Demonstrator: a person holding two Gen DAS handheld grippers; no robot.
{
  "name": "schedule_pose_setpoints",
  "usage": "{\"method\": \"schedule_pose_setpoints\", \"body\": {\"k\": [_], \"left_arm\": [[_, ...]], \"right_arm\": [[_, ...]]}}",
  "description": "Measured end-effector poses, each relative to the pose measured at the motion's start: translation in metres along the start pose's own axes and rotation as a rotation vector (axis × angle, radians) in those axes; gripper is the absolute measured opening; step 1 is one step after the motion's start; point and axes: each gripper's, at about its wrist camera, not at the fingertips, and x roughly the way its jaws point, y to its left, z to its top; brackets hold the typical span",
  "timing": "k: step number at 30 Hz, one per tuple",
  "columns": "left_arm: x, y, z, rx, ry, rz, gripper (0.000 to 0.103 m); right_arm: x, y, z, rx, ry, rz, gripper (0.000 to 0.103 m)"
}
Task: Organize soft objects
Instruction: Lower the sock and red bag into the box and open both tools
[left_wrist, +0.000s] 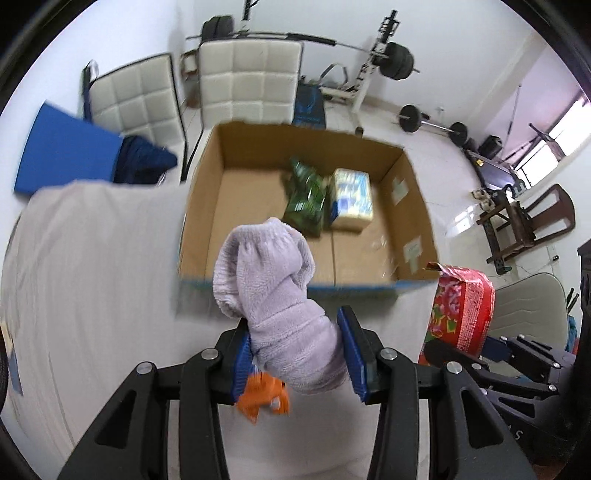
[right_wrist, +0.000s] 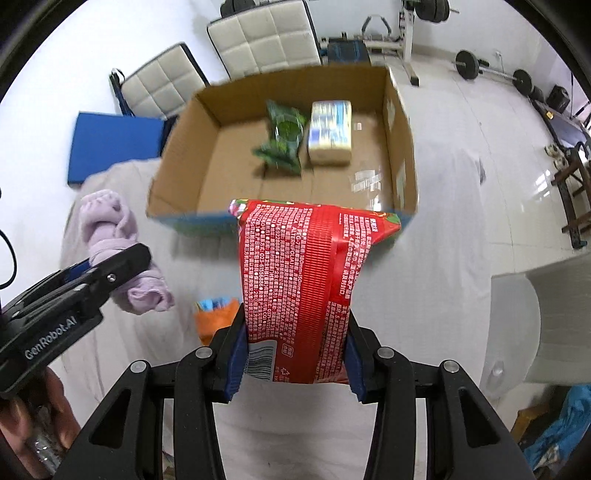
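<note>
Grippers (left_wrist: 295, 354) (right_wrist: 293, 354) clamp towel (left_wrist: 275, 291) and red pack (right_wrist: 306, 284) before box rim (right_wrist: 192, 218).

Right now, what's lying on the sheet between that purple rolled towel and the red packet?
A small orange packet lies on the white sheet there, seen in the right wrist view, between the purple towel and the red packet.

A home room used as a gym: barbell rack (left_wrist: 388, 51) and dumbbell (left_wrist: 432, 123) on a white tiled floor (right_wrist: 480, 122), padded chairs (left_wrist: 247, 79) by the wall.
</note>
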Motion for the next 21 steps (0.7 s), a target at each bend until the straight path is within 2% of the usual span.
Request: {"method": "schedule_pose_setpoints", "body": {"k": [3, 6, 12, 16, 21], "left_arm": [[0.007, 0.002, 0.032, 0.028, -0.007, 0.010, 0.040], [0.029, 0.011, 0.069, 0.037, 0.020, 0.021, 0.040], [0.088, 0.028, 0.122, 0.048, 0.089, 0.057, 0.041], [0.136, 0.036, 0.145, 0.056, 0.168, 0.082, 0.041], [0.179, 0.040, 0.159, 0.062, 0.229, 0.086, 0.041]], "right_arm": [[-0.006, 0.001, 0.030, 0.001, -0.027, -0.013, 0.047], [0.000, -0.001, 0.062, -0.005, -0.040, -0.048, 0.047], [0.043, -0.010, 0.113, 0.012, 0.002, -0.102, 0.047], [0.085, -0.021, 0.129, 0.040, 0.067, -0.115, 0.047], [0.132, -0.029, 0.131, 0.038, 0.157, -0.126, 0.047]]}}
